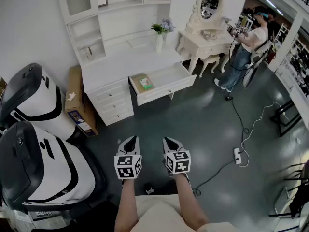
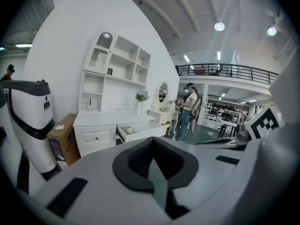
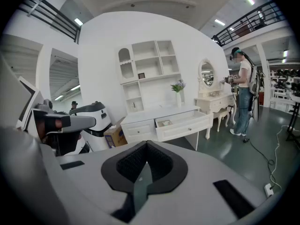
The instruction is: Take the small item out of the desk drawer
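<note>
Only the head view is showing the left gripper [image 1: 129,140] and right gripper [image 1: 170,142] side by side over the dark floor [image 1: 203,124], well short of the white desk [image 1: 120,64]; each gripper's own view is showing jaws pressed together on nothing. The open drawer [image 1: 169,88] is holding the small green item [image 1: 146,83] (at its left end, on a tan sheet [image 1: 137,79]).

**Three cameras, one white desk**

The head camera looks steeply down, with the left gripper [image 1: 131,140] and right gripper [image 1: 169,141] close at 6 o'clock and the desk [image 1: 120,67] well off at 11. Each gripper camera rides low, facing along its own jaws. The desk sits far off at 9 o'clock in the left view and near centre in the right. All three share its open drawer [image 1: 169,90].
</note>
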Available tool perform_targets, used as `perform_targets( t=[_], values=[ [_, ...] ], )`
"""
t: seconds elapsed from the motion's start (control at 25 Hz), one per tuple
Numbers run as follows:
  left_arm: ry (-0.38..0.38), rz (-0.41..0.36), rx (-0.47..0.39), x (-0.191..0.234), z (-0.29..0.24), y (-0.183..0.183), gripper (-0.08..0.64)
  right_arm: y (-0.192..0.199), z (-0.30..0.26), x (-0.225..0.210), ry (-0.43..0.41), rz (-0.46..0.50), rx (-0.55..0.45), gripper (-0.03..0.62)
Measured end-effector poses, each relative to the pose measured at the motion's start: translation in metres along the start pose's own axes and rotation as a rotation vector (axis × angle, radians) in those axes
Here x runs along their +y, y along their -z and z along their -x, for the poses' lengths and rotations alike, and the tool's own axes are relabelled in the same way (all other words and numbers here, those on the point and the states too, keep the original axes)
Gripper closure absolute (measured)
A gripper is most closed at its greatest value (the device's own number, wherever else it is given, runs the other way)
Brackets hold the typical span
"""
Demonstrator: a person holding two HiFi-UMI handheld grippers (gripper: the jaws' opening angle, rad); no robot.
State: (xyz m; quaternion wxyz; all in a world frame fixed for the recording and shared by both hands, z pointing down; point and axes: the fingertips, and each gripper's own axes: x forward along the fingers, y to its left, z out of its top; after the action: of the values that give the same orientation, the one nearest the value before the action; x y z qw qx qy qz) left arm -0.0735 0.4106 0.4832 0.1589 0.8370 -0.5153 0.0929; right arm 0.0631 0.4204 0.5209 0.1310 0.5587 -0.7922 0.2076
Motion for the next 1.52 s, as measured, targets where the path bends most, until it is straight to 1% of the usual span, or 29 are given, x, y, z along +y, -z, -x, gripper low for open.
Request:
perform_targets(
  t=[0.32,0.4,0.52,0.64,0.88,1.16,1.4,1.52],
  values=[
    [0.012,-0.003,0.010,-0.003,-0.005,-0.003,0.545,-0.003,-0.004,-0.008,0.008,0.010,0.010,0.568],
    [-0.004,-0.014,0.014,0.001,-0.004,-0.005,0.545,-0.005,-0.005,-0.010,0.017,-0.007,0.004,0.568],
    [-0.011,-0.004,-0.006,0.008,0.002,-0.010,0.545,-0.009,-0.007,-0.012,0.028,-0.040,-0.018,0.568],
    [-0.011,-0.003,-0.017,0.011,0.004,-0.008,0.545,-0.011,-0.013,-0.010,0.003,-0.047,-0.030,0.568],
    [-0.016,0.022,0.016,0.024,-0.011,-0.001,0.545,-0.013,-0.032,-0.010,-0.053,-0.084,-0.035,0.568],
    [-0.029,0.022,0.019,0.044,-0.060,-0.019,0.545,-0.038,-0.083,-0.031,-0.097,-0.088,-0.026,0.568],
    [-0.038,-0.004,0.032,0.063,-0.119,-0.048,0.545,-0.074,-0.142,-0.055,-0.134,-0.131,-0.027,0.568],
    [-0.043,-0.008,0.037,0.074,-0.152,-0.064,0.545,-0.095,-0.173,-0.065,-0.153,-0.135,-0.026,0.568]
  ],
)
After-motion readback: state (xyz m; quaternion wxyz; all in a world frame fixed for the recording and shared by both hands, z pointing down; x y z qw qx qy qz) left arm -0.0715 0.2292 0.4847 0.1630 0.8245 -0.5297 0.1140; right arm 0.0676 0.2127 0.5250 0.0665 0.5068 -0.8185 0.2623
